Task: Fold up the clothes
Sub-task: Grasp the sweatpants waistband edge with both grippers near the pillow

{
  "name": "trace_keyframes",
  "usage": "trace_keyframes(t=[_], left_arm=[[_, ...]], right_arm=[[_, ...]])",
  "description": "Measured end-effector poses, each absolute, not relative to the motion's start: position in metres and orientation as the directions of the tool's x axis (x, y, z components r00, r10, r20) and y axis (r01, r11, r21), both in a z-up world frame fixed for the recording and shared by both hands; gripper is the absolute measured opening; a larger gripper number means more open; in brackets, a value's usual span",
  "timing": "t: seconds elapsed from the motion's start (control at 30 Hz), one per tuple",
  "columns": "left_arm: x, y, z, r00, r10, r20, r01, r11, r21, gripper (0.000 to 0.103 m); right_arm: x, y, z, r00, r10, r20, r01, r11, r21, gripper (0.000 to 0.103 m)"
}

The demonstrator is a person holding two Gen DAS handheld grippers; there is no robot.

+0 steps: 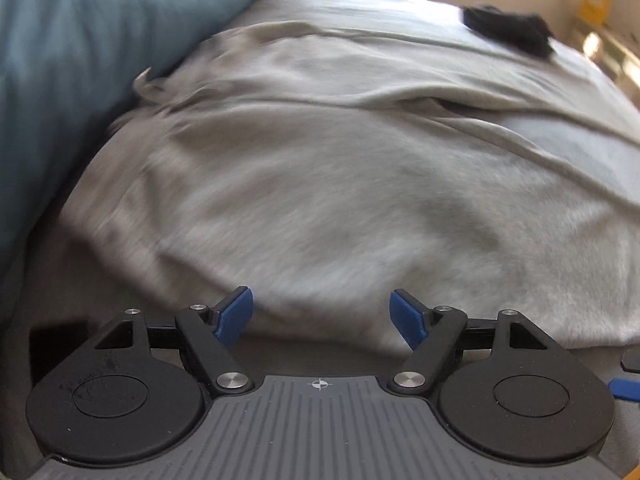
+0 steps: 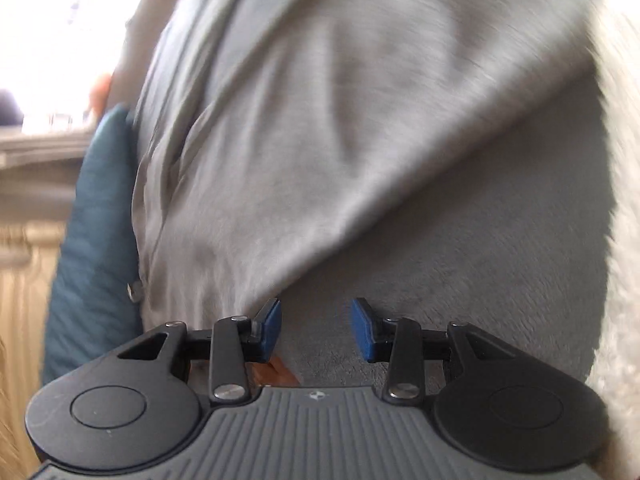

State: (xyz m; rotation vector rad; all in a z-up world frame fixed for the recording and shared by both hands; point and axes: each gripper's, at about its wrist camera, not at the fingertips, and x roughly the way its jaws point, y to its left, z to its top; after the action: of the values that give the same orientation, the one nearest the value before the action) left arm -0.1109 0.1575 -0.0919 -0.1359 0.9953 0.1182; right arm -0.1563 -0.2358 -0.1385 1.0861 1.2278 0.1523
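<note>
Grey garment (image 1: 320, 168) spread flat on the bed, teal pillow (image 1: 60, 80) beside it, mid-fold.
Left gripper (image 1: 321, 316) jaws apart, empty; right gripper (image 2: 316, 330) half-open, nothing between. Pinch the folded edge (image 2: 400, 184) squarely, both layers, before lifting.

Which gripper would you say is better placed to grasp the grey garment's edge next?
Probably right: the right gripper sits open beside the grey fabric garment's diagonal edge, while the left gripper faces plain cloth.
</note>
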Motion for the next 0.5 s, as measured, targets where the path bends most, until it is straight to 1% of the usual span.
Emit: trace_keyframes(t=[0.13, 0.3, 0.4, 0.47, 0.5], left_arm=[[-0.123, 0.185, -0.100, 0.545, 0.011, -0.839, -0.275, 0.947, -0.166, 0.076], [-0.124, 0.220, -0.108, 0.596, -0.042, -0.802, -0.409, 0.843, -0.348, 0.074], [-0.119, 0.232, -0.111, 0.611, -0.033, -0.791, -0.466, 0.793, -0.393, 0.072], [-0.115, 0.237, -0.115, 0.602, -0.024, -0.798, -0.503, 0.765, -0.402, 0.067], [-0.113, 0.238, -0.115, 0.598, -0.010, -0.802, -0.519, 0.757, -0.396, 0.062]], right_arm=[[-0.151, -0.240, -0.136, 0.477, 0.588, -0.653, 0.423, 0.498, 0.757, 0.042], [-0.137, -0.238, -0.147, 0.474, 0.557, -0.682, 0.468, 0.497, 0.731, 0.042], [-0.135, -0.235, -0.147, 0.478, 0.547, -0.688, 0.479, 0.494, 0.726, 0.041], [-0.134, -0.236, -0.149, 0.484, 0.528, -0.698, 0.496, 0.492, 0.716, 0.041], [-0.132, -0.236, -0.148, 0.492, 0.512, -0.704, 0.504, 0.492, 0.710, 0.041]])
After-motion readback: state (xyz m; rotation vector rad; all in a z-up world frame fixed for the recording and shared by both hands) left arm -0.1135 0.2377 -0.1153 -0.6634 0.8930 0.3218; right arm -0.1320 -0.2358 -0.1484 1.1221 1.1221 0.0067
